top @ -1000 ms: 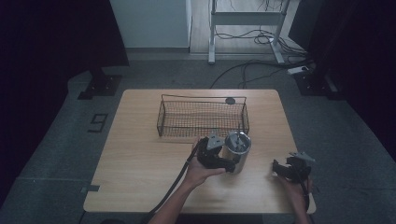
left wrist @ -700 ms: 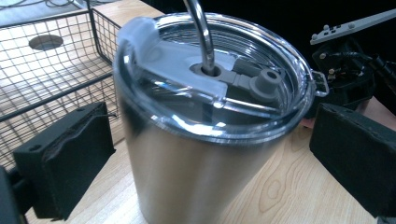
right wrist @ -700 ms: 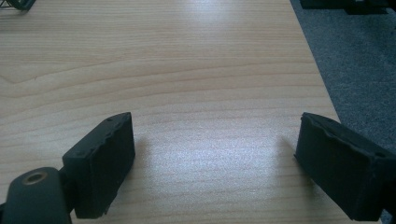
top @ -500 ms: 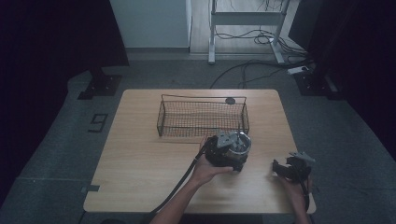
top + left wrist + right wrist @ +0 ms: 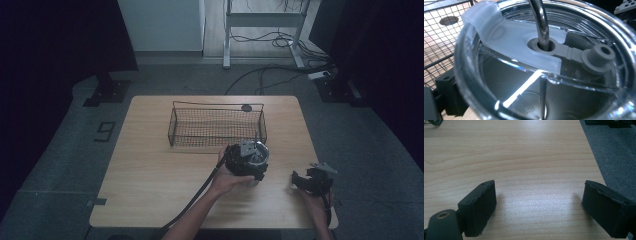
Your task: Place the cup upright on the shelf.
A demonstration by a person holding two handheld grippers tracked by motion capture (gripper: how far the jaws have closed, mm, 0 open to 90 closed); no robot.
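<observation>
Just in front of the wire basket (image 5: 217, 127), near its right end, a steel tumbler (image 5: 256, 159) stands on the wooden table (image 5: 150, 175), with the left gripper (image 5: 240, 161) pressed against its near side and partly over its mouth. Seen from the left gripper view, the tumbler's (image 5: 474, 100) clear lid (image 5: 599, 82) is very close to the camera: a frosted sliding tab (image 5: 506, 37) crosses it, a metal straw (image 5: 540, 22) passes down through a grey ring in the middle, and a small grey plug (image 5: 596, 56) lies to one side. Through the lid the shiny inner wall and bottom can be made out. The basket's (image 5: 439, 37) black mesh shows at the left edge of that view, with a dark round spot (image 5: 449, 20) on the table behind it. A black block sits low at the left beside the tumbler's wall, but whether the left jaws are clamped on the tumbler or merely beside it I cannot tell.

Farther right, near the table's front right corner and well apart from the tumbler, the right gripper (image 5: 307, 181) is held low over the wood. Its own view shows its two black pads (image 5: 480, 205) spread wide over the bare tabletop (image 5: 534, 170), nothing between them. A black cable (image 5: 192, 202) trails from the left gripper toward the table's front edge
</observation>
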